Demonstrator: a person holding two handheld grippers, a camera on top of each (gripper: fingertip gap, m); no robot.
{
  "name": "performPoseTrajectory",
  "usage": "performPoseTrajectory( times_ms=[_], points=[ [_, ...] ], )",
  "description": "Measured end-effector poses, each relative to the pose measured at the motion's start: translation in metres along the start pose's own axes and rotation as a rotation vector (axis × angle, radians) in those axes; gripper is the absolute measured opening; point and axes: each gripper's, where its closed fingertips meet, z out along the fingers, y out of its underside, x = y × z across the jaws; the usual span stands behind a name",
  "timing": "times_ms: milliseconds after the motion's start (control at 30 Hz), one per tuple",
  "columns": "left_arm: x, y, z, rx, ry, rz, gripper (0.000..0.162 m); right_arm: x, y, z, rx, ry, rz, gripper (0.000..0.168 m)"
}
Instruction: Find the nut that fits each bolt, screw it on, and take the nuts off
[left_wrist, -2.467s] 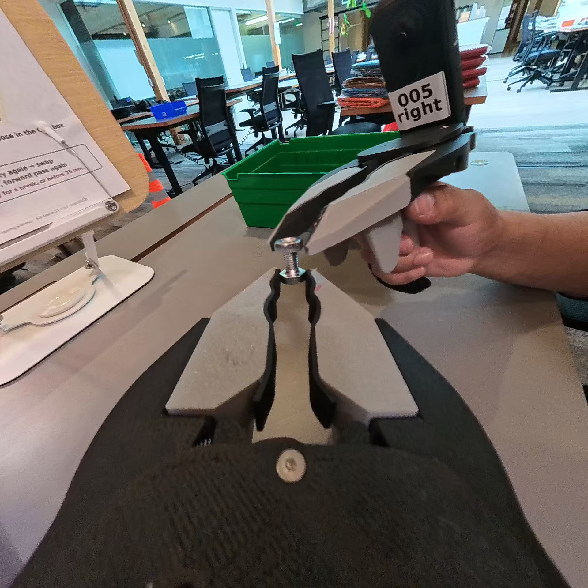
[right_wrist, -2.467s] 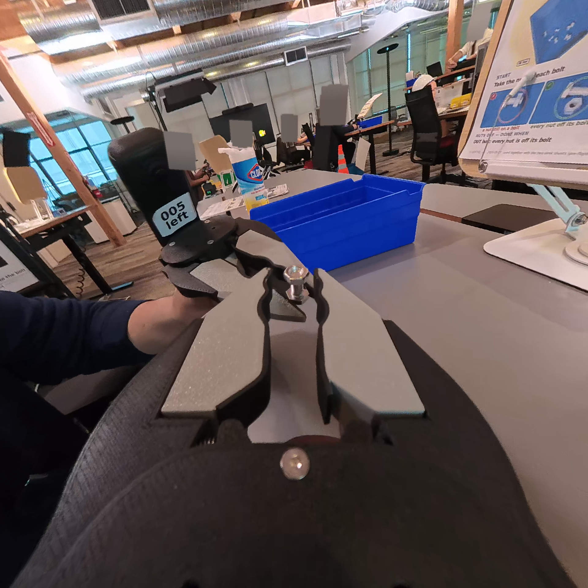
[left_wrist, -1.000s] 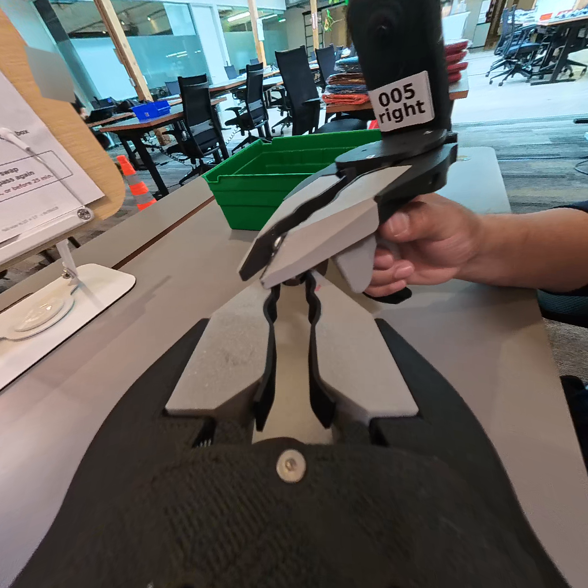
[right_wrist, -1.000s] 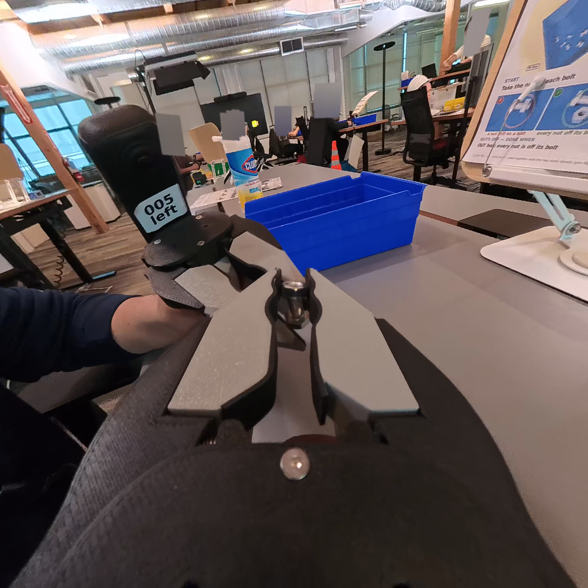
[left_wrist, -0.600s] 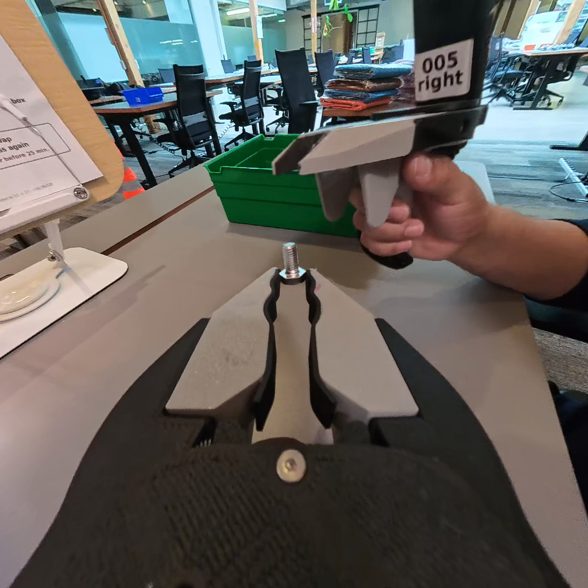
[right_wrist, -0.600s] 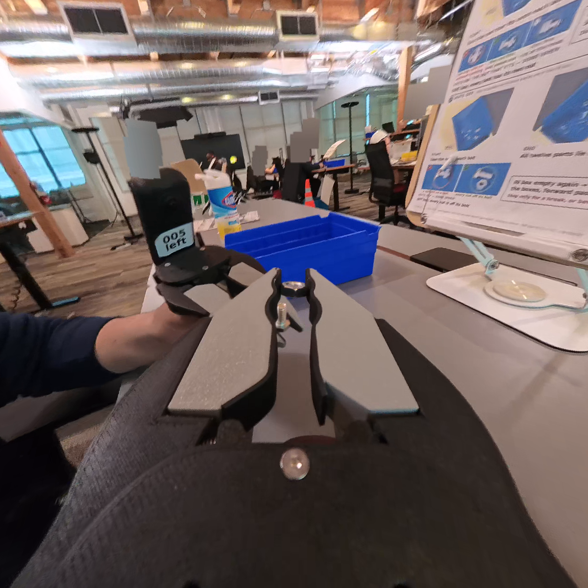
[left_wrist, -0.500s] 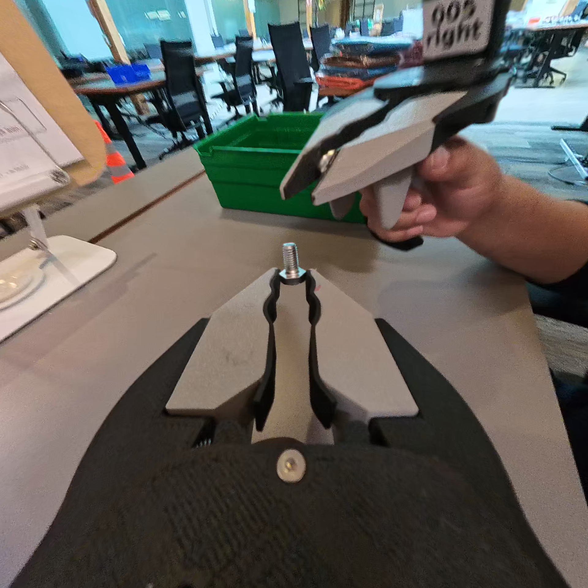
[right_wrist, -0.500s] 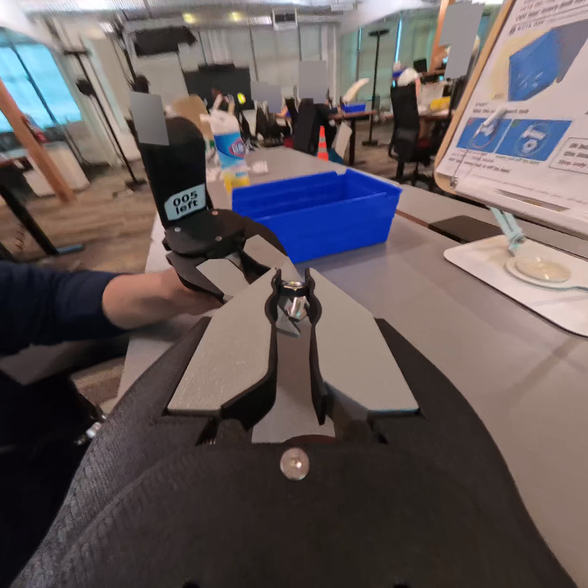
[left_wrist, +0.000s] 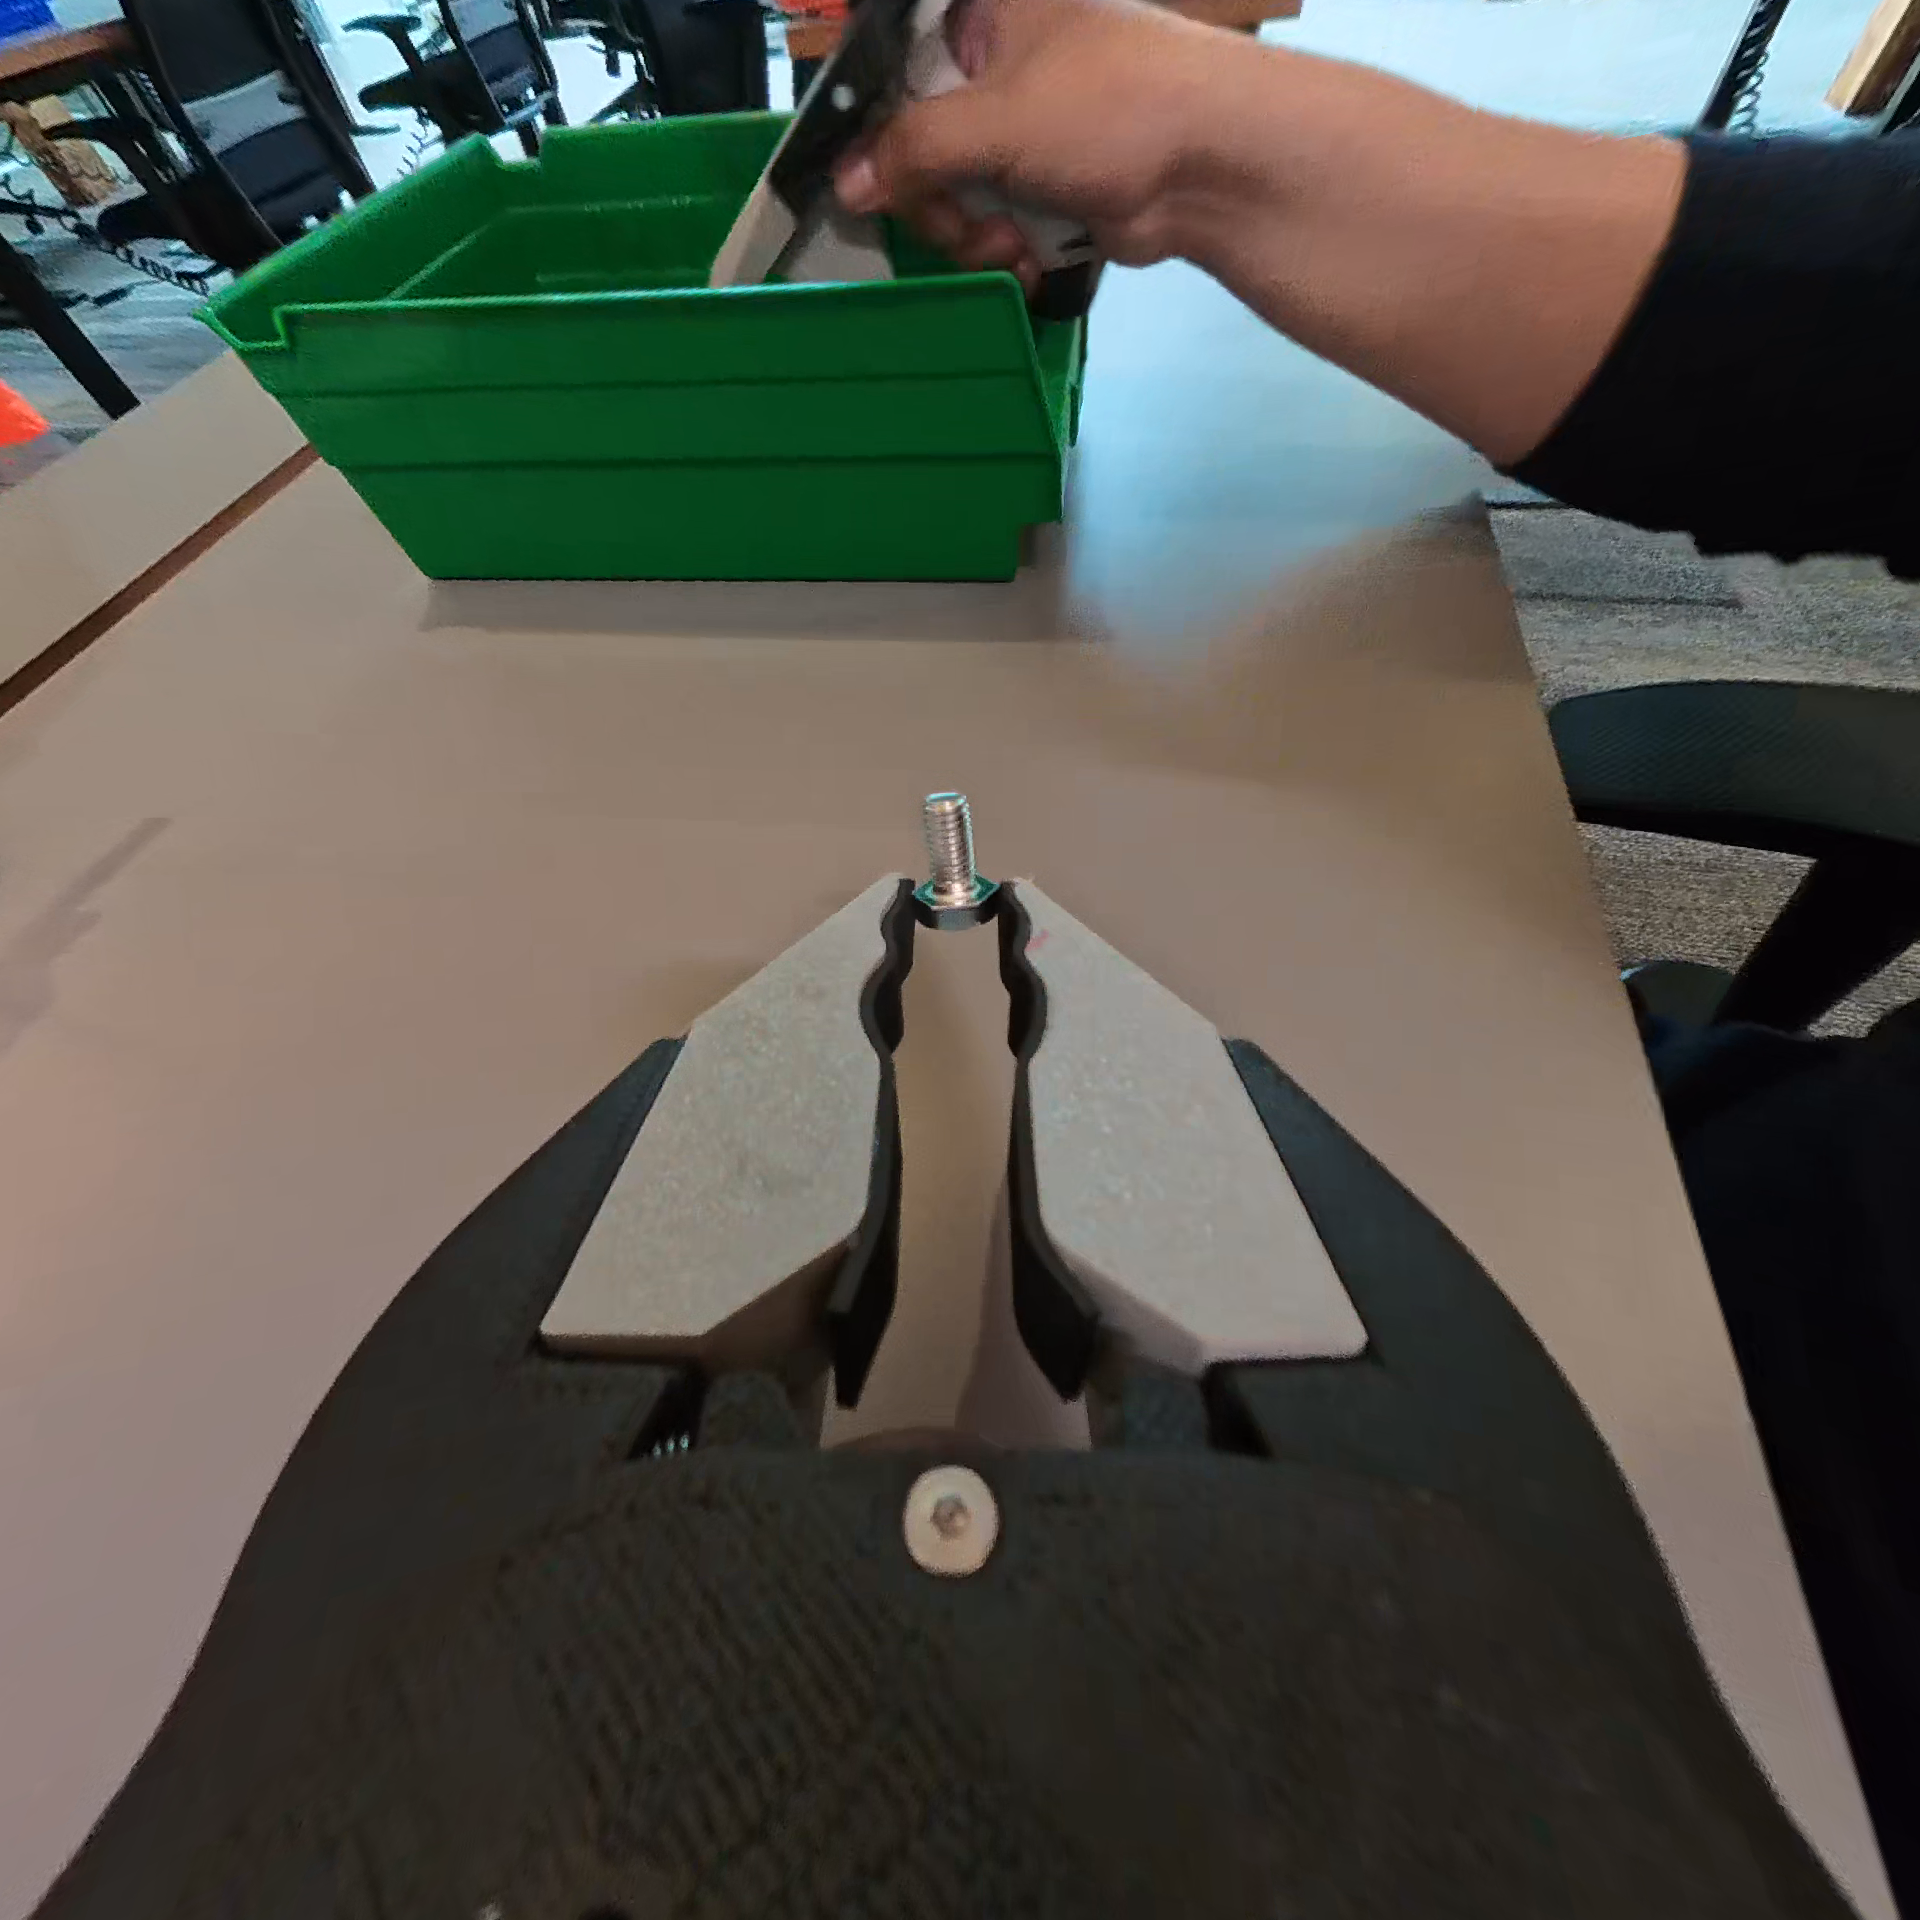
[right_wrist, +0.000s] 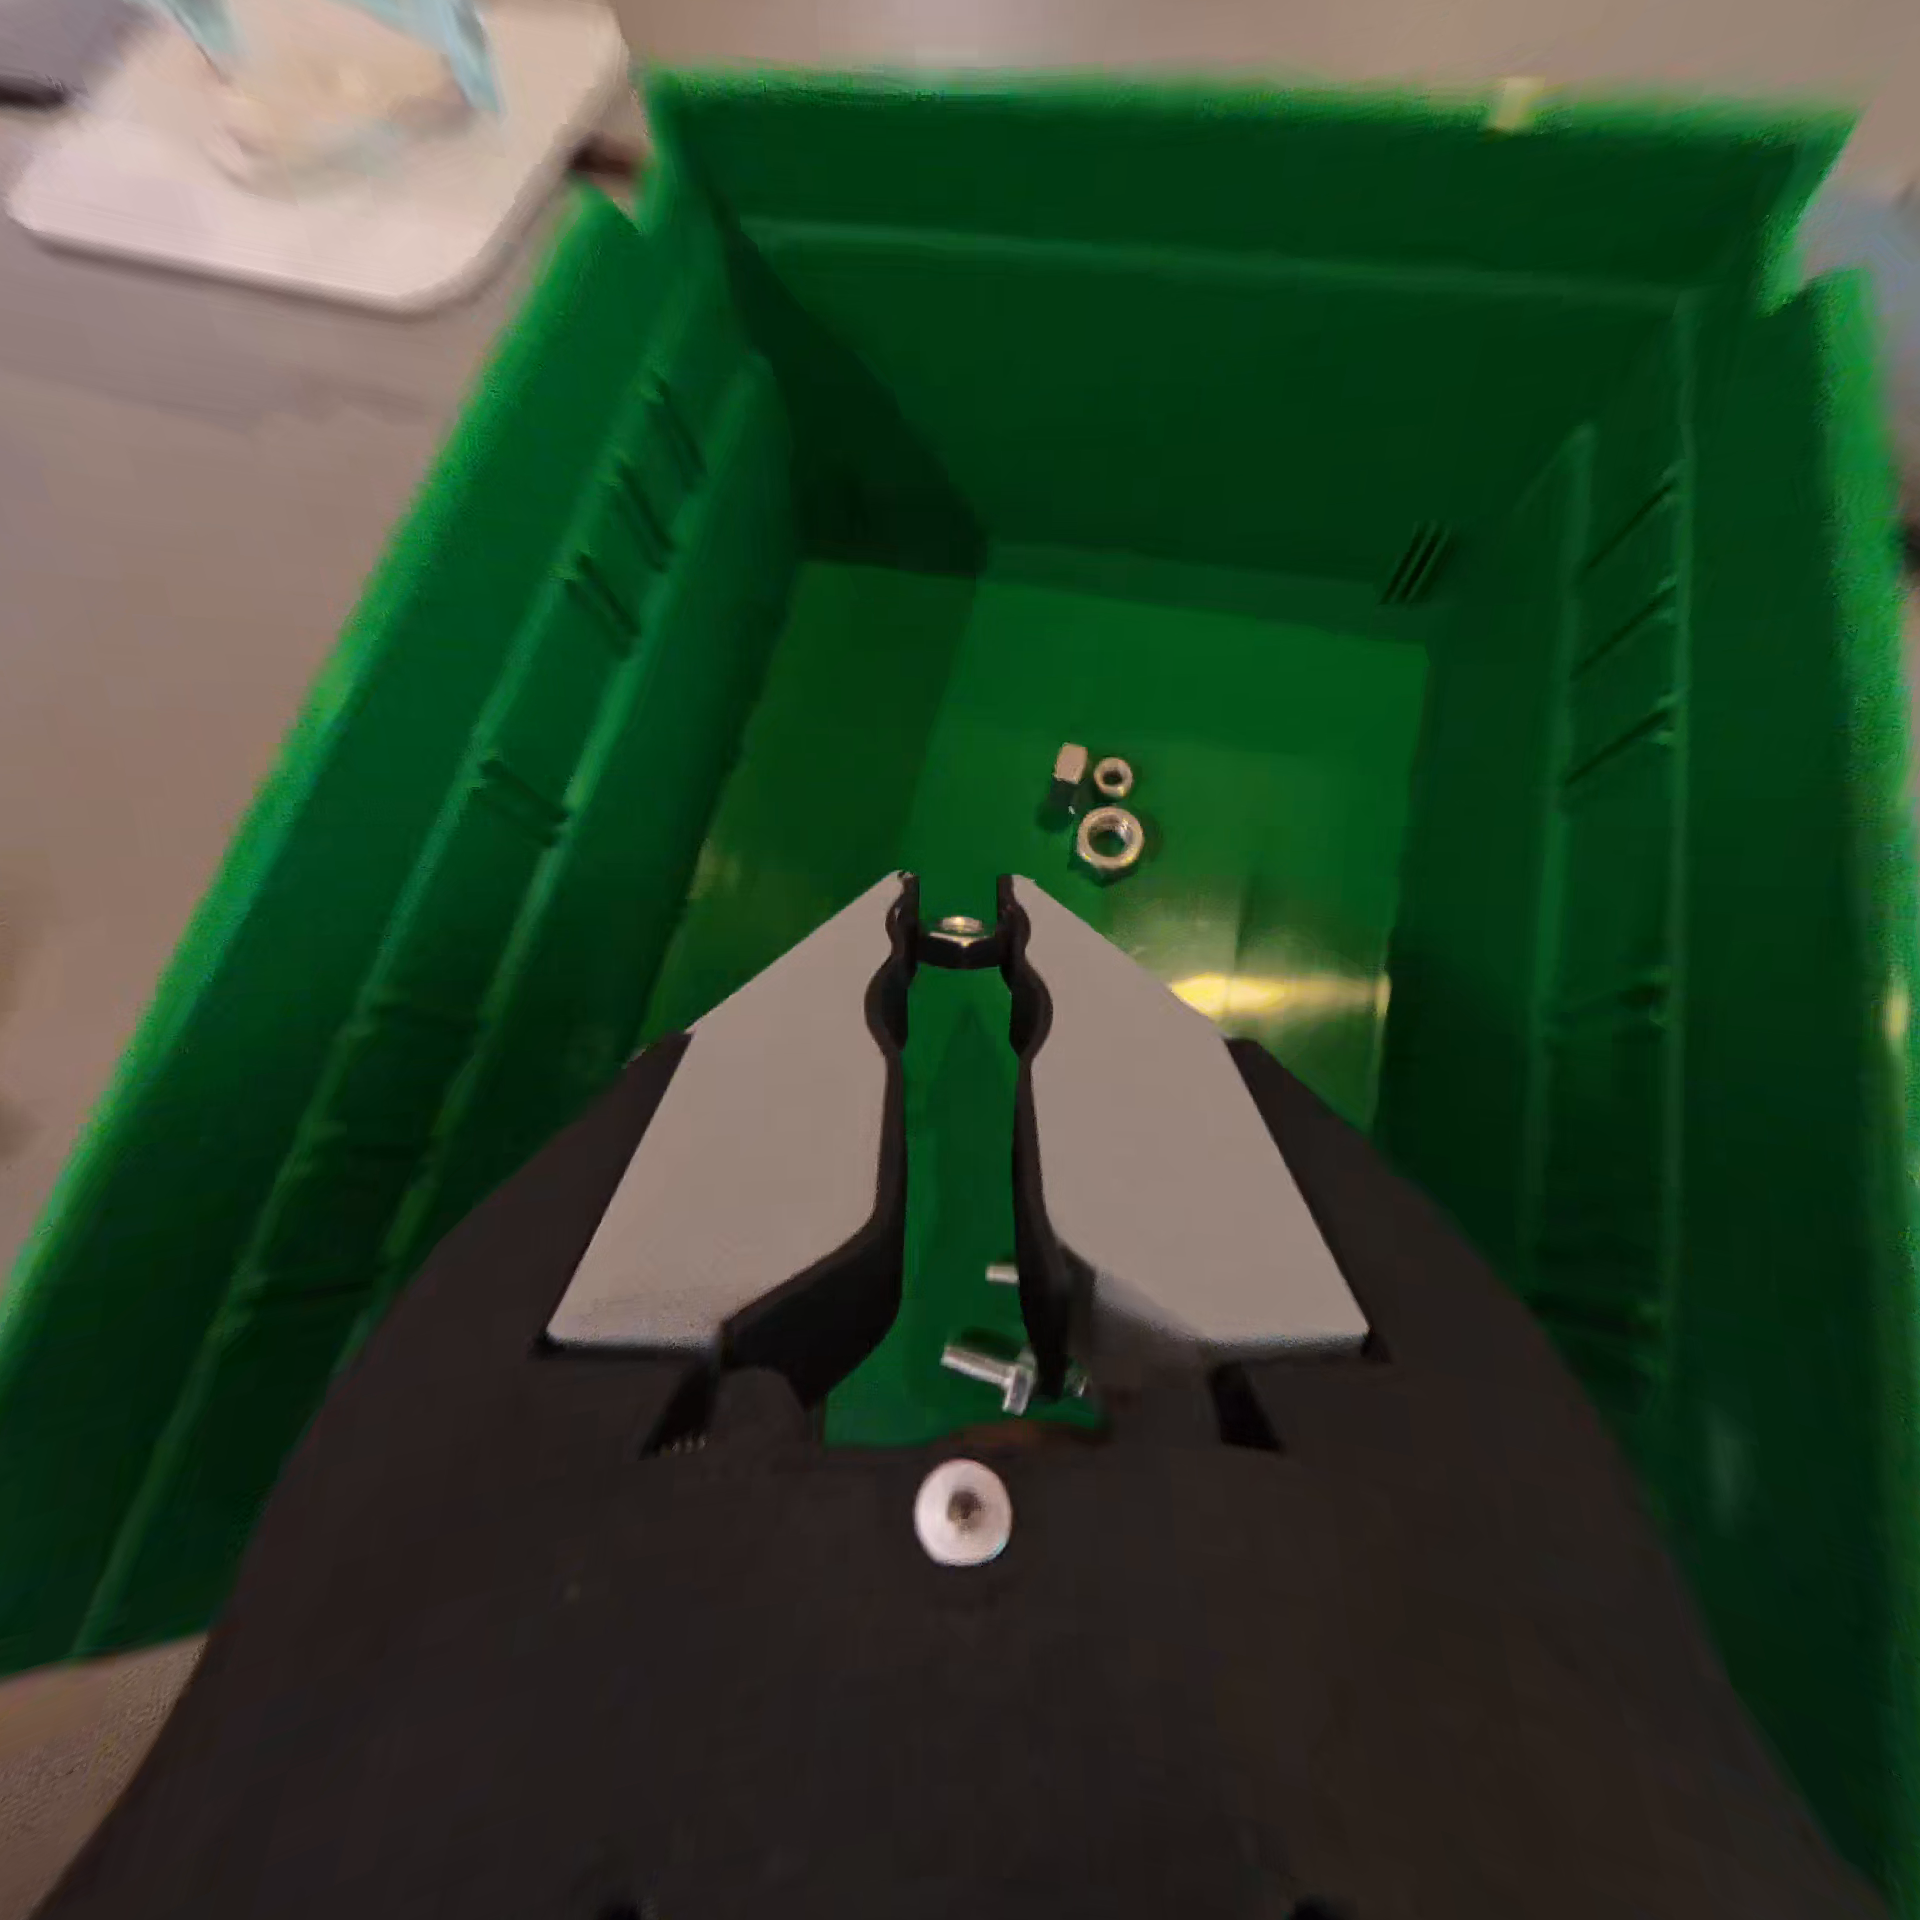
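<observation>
My left gripper (left_wrist: 954, 912) is shut on the head of a silver bolt (left_wrist: 948, 858) whose threaded shank points up, bare, above the grey table. My right gripper (right_wrist: 958, 933) is shut on a silver hex nut (right_wrist: 957, 940) and hangs over the inside of the green bin (right_wrist: 665, 447). In the left wrist view the right gripper (left_wrist: 805, 223), held by a hand, dips into the green bin (left_wrist: 665, 416) at the back. On the bin floor lie several loose nuts (right_wrist: 1110, 834) and a bolt (right_wrist: 987, 1369).
A white stand base (right_wrist: 301, 197) sits left of the bin. The table's right edge (left_wrist: 1558, 831) runs beside a dark chair (left_wrist: 1745, 758). Office chairs and desks stand behind the bin. Across from one pair of fingers to the other is roughly 30 cm.
The nut has come off the bolt. My right gripper carried it away from the left gripper, up and over into the green bin. My left gripper still holds the bolt, now bare.
</observation>
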Motion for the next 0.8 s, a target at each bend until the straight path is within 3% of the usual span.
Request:
performPoseTrajectory(
  times_ms=[100,267,333,400,533,600,667,800],
  points=[
    [-0.003,0.003,0.001,-0.007,-0.003,-0.015,0.014,0.004,-0.01,0.024,-0.062,0.005,-0.001,0.012],
    [-0.004,0.002,0.0,0.001,-0.004,-0.026,0.014,0.016,0.016,0.056,-0.349,0.111,-0.115,0.012],
    [-0.004,0.002,-0.001,-0.001,-0.011,-0.015,0.014,0.011,0.01,0.062,-0.319,0.082,-0.122,0.014],
    [-0.006,0.002,-0.002,0.002,-0.015,-0.018,0.014,0.01,0.002,0.058,-0.295,0.091,-0.11,0.031],
    [-0.007,0.001,-0.003,0.006,-0.015,-0.033,0.014,-0.015,-0.029,0.011,-0.12,0.121,-0.167,0.03],
    [-0.007,0.001,-0.003,0.005,-0.018,-0.028,0.014,-0.057,-0.049,-0.031,0.035,0.076,-0.221,0.027],
    [-0.007,0.001,-0.002,0.005,-0.026,-0.021,0.013,-0.131,-0.053,-0.068,0.168,-0.101,-0.297,0.022],
    [-0.008,0.001,0.0,0.003,-0.052,0.006,0.013,-0.272,0.003,-0.087,0.122,-0.49,-0.416,0.02]
  ],
)
